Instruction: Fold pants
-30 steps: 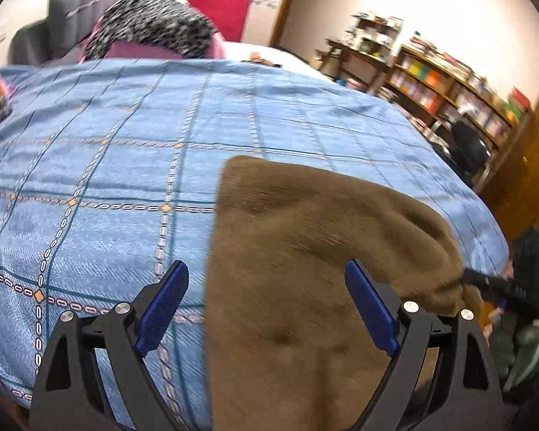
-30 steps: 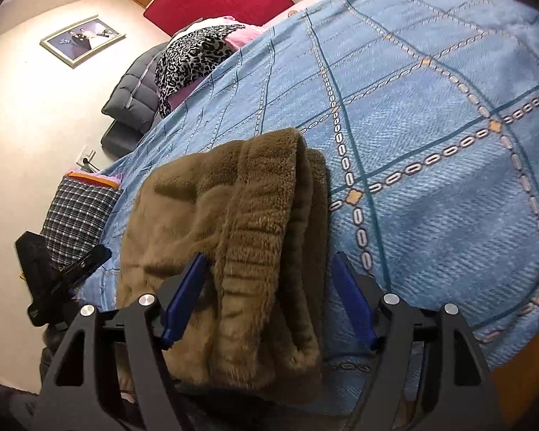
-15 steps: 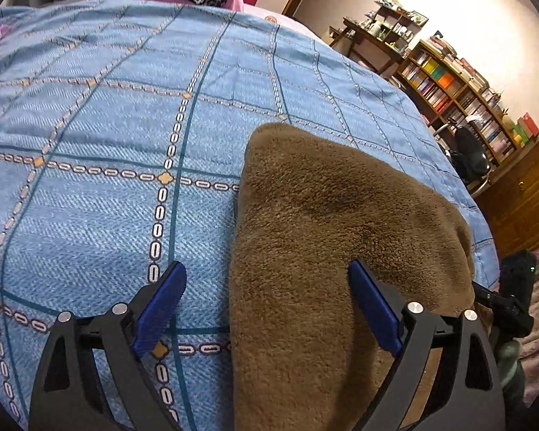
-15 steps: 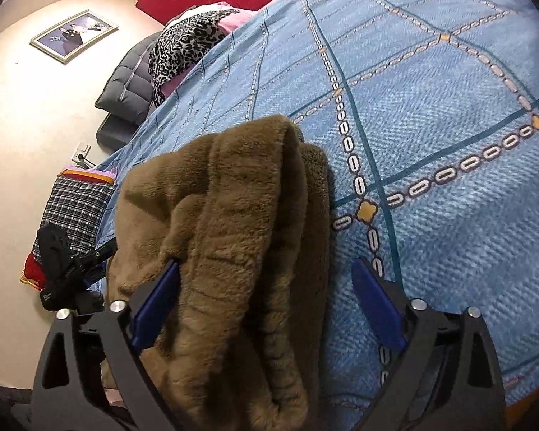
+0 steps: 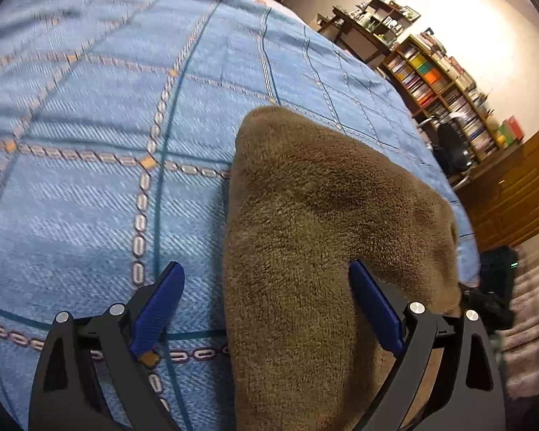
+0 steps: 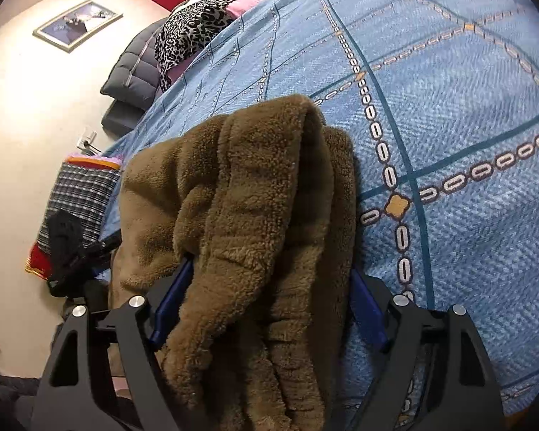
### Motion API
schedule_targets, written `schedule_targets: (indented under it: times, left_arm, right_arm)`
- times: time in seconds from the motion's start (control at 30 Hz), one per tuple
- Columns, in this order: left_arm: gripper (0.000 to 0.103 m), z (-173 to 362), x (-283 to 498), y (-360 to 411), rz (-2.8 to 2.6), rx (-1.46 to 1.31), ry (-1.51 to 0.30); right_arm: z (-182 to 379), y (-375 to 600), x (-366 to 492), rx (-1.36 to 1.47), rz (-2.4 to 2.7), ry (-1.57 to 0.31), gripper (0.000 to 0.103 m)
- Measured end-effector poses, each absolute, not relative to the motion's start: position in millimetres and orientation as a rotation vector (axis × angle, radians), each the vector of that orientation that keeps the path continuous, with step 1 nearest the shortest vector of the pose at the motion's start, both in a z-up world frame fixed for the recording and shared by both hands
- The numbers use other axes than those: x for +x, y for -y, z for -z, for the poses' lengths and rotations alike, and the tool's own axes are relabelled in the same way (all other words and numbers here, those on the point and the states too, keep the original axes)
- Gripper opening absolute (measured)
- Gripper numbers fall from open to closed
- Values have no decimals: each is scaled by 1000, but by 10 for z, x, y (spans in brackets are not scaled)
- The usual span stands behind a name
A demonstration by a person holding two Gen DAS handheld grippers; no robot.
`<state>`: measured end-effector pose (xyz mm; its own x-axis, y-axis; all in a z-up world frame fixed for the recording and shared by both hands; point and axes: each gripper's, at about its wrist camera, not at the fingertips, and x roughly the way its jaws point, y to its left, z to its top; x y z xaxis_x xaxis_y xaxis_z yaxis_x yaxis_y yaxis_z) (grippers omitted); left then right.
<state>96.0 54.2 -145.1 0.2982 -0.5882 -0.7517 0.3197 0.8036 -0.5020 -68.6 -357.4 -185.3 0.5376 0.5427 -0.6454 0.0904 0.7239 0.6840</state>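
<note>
Brown fleece pants [image 5: 316,237] lie bunched on a blue patterned bedspread [image 5: 90,179] near the bed's front edge. My left gripper [image 5: 266,287] is open, its blue fingers straddling the pants' left end, the right finger pressing into the fabric. In the right wrist view the pants [image 6: 255,215] show thick folded layers and a ribbed waistband. My right gripper [image 6: 269,287] is open, with the waistband end between its fingers, which are partly buried in fleece. The other gripper [image 6: 72,251] shows at the left.
Pillows, a leopard-print cloth [image 6: 194,25] and a dark quilted jacket [image 6: 133,72] lie at the head of the bed. A plaid cushion [image 6: 79,194] sits at the bed's left side. Bookshelves [image 5: 445,86] and a desk chair [image 5: 452,151] stand beyond the right edge.
Both grippers have moved forward and lower onto the pants, which now fill more of each view. The jaws stay open.
</note>
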Motion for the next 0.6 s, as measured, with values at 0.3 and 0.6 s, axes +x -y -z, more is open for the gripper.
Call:
schedule_targets:
  times: [0.3,0.6]
  left_arm:
    - [58,1489,1039,-573,731,-389,-1147]
    - [31,1137,834,-415,735,-276,-1068]
  right_arm:
    - [1825,3565,-701,723,-328,-960,68]
    - [1567,3559,-817,695,-331,-908,50]
